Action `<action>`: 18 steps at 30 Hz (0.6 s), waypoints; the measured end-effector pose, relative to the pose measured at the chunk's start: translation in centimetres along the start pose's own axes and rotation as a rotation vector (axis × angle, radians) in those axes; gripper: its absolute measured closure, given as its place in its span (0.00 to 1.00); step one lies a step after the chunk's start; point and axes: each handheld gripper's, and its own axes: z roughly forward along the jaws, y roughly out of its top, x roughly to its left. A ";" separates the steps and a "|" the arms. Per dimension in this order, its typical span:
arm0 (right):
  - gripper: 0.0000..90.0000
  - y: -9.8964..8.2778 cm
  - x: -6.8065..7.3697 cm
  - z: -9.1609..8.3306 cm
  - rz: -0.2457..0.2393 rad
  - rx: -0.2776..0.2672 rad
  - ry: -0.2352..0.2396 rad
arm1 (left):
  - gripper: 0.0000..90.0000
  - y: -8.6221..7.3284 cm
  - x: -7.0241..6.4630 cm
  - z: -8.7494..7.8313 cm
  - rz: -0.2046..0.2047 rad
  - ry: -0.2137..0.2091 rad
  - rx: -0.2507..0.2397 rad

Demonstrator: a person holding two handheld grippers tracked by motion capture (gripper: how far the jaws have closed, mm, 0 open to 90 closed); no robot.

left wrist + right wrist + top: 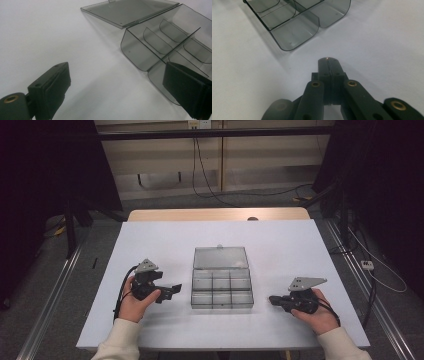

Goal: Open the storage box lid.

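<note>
A clear smoky-grey compartment box lies in the middle of the white table, its lid folded flat behind it. Its compartments look empty. My left gripper rests just left of the box, jaws wide apart with nothing between them; its open span faces the box's near corner. My right gripper sits a short way right of the box's front corner, jaws pressed together on nothing, pointing toward the box.
Beyond the table's far edge a wooden strip shows, with cables on the floor behind. Metal rails run along both sides of the table. Bare white tabletop surrounds the box.
</note>
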 end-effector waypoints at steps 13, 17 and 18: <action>1.00 1.1 -0.2 -0.4 0.021 -0.049 0.008 | 0.07 -0.6 0.0 -0.5 0.034 -0.021 -0.004; 1.00 1.4 -0.4 -0.4 0.038 -0.058 0.009 | 0.07 -1.0 0.1 -0.9 0.045 -0.014 -0.003; 1.00 1.5 -0.5 -0.4 0.041 -0.063 0.009 | 0.07 -1.0 0.1 -1.0 0.049 -0.017 -0.005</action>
